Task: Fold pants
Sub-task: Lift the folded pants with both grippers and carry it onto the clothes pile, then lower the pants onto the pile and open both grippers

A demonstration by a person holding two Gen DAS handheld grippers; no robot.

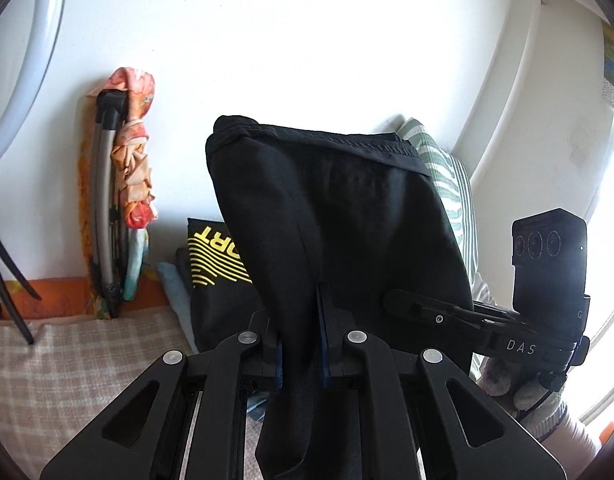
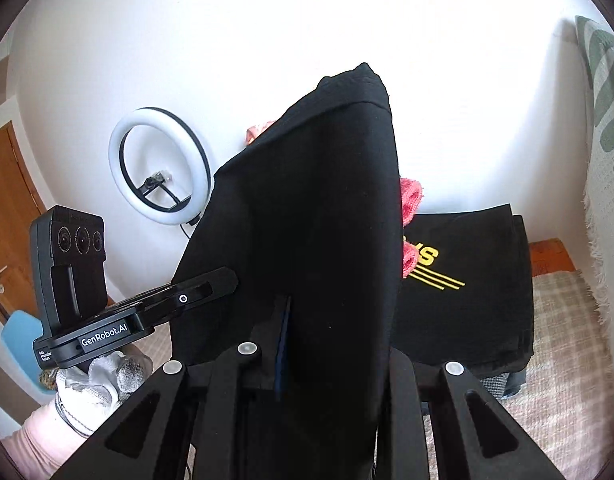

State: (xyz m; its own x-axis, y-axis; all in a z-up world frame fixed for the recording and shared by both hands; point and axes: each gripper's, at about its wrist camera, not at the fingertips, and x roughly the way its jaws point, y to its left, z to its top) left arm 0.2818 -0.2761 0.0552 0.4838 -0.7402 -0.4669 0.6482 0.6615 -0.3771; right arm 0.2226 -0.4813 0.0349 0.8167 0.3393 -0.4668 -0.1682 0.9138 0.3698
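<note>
Black pants (image 1: 327,208) are lifted in the air between both grippers, above a checked bedspread (image 1: 67,360). My left gripper (image 1: 301,344) is shut on one edge of the pants, the cloth pinched between its blue-padded fingers and hanging down in front of the lens. My right gripper (image 2: 327,340) is shut on another part of the pants (image 2: 307,208), which drape over its fingers and hide the right one. In the left wrist view the right gripper (image 1: 427,308) reaches in from the right and grips the cloth. In the right wrist view the left gripper (image 2: 211,284) comes in from the left.
A folded black garment with yellow print (image 2: 467,280) lies on the bed against the wall. A pink cloth (image 2: 411,200) peeks out behind the pants. A ring light (image 2: 159,168) stands at the left, a folded frame with patterned cloth (image 1: 127,184) leans on the wall, and a striped pillow (image 1: 447,184) sits right.
</note>
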